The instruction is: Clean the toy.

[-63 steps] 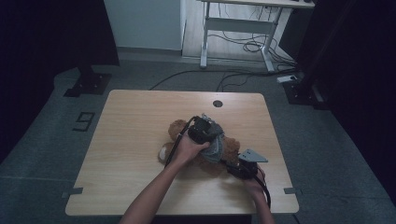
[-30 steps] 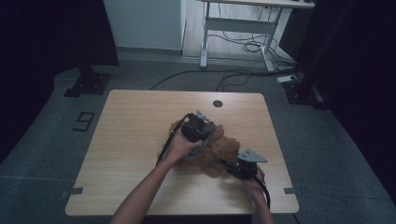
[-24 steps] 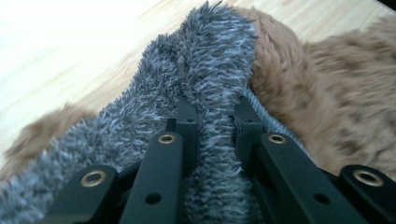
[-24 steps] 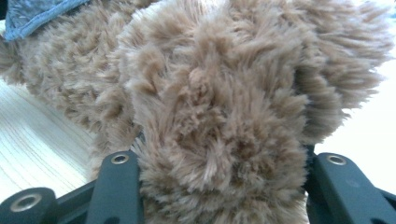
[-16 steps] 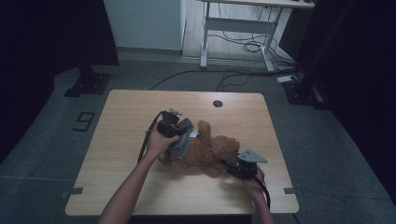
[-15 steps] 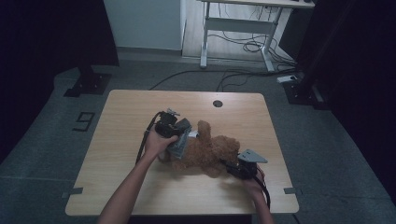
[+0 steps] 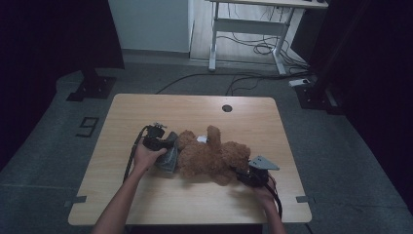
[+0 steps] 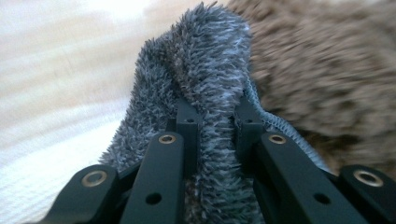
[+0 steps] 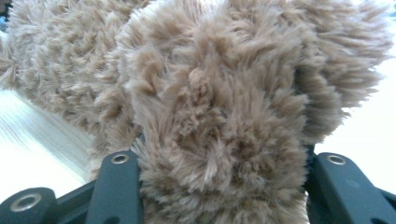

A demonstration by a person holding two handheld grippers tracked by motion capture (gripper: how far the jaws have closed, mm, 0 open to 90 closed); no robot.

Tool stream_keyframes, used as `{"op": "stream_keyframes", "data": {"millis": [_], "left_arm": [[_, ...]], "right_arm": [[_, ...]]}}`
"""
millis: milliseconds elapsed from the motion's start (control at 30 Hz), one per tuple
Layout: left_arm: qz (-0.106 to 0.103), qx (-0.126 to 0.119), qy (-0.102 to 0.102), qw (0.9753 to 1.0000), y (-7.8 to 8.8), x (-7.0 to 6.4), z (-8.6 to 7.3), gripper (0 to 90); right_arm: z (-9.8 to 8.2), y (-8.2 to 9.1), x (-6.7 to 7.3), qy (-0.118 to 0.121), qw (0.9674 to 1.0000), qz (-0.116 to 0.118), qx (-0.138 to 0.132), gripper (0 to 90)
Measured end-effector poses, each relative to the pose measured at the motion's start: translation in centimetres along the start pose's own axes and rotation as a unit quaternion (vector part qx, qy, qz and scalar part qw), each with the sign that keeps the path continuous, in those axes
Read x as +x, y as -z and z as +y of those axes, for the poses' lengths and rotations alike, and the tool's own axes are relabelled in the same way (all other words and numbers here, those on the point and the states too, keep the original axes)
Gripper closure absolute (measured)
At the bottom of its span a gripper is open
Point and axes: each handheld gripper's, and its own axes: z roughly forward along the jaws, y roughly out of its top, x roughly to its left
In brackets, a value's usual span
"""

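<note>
The table (image 7: 146, 204) is overlooked from high above the person's side, while the brown teddy bear (image 7: 214, 158), shared by all views, is seen close up along each gripper's jaws.

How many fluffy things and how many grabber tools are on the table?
Brown teddy bear: 1
Grey fuzzy cloth: 1
Grippers, the left gripper and the right gripper: 2
Total: 4
</note>
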Motion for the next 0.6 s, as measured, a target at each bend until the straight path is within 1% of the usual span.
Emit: {"op": "stream_keyframes", "data": {"millis": [67,100,167,233,267,300,333,400,433,467,500,533,567,600], "left_arm": [[0.000,-0.025,-0.007,0.9997,1.4,-0.6,0.7,76.7],[-0.003,-0.038,-0.010,0.9992,2.1,-0.9,1.2,76.6],[-0.017,-0.059,-0.022,0.9979,3.6,-2.0,2.1,76.5],[-0.039,-0.080,-0.036,0.9954,4.7,-3.5,3.1,76.3],[-0.052,-0.090,-0.047,0.9935,5.2,-4.6,3.6,76.3],[-0.060,-0.093,-0.054,0.9924,5.4,-5.4,4.0,76.3],[-0.068,-0.095,-0.064,0.9911,5.5,-6.4,4.4,76.3],[-0.079,-0.093,-0.084,0.9890,5.0,-8.5,5.1,76.3],[-0.081,-0.090,-0.093,0.9883,4.5,-9.5,5.4,76.3],[-0.084,-0.086,-0.096,0.9881,3.9,-10.3,5.6,76.3],[-0.085,-0.079,-0.101,0.9881,3.1,-11.1,5.8,76.3],[-0.085,-0.079,-0.101,0.9881,3.1,-11.1,5.8,76.2],[-0.075,-0.068,-0.114,0.9883,1.2,-12.5,5.6,76.2],[-0.066,-0.059,-0.118,0.9890,0.2,-12.9,5.3,76.3]], "right_arm": [[0.0,0.0,0.0,-0.001,1.0000,0.000,0.000,47.4],[0.0,0.0,0.0,-0.001,1.0000,-0.001,0.000,47.4],[0.0,0.0,0.0,-0.002,1.0000,-0.001,-0.001,47.4],[0.0,-0.1,0.0,-0.003,1.0000,-0.002,-0.002,47.4],[0.0,-0.1,0.0,-0.003,1.0000,-0.003,-0.002,47.4],[0.0,-0.1,0.1,-0.005,1.0000,-0.004,-0.002,47.4],[0.0,-0.1,0.1,-0.005,1.0000,-0.005,-0.002,47.4],[0.0,-0.2,0.1,-0.006,1.0000,-0.007,-0.004,47.4],[0.0,-0.2,0.1,-0.006,0.9999,-0.008,-0.004,47.5],[0.0,-0.2,0.1,-0.006,0.9999,-0.008,-0.004,47.4],[0.0,-0.2,0.1,-0.007,0.9999,-0.009,-0.004,47.4],[0.0,-0.2,0.1,-0.007,0.9999,-0.008,-0.005,47.4],[0.0,-0.2,0.1,-0.007,0.9999,-0.008,-0.004,47.4],[0.0,-0.2,0.0,-0.007,0.9999,-0.007,-0.004,47.4]]}}
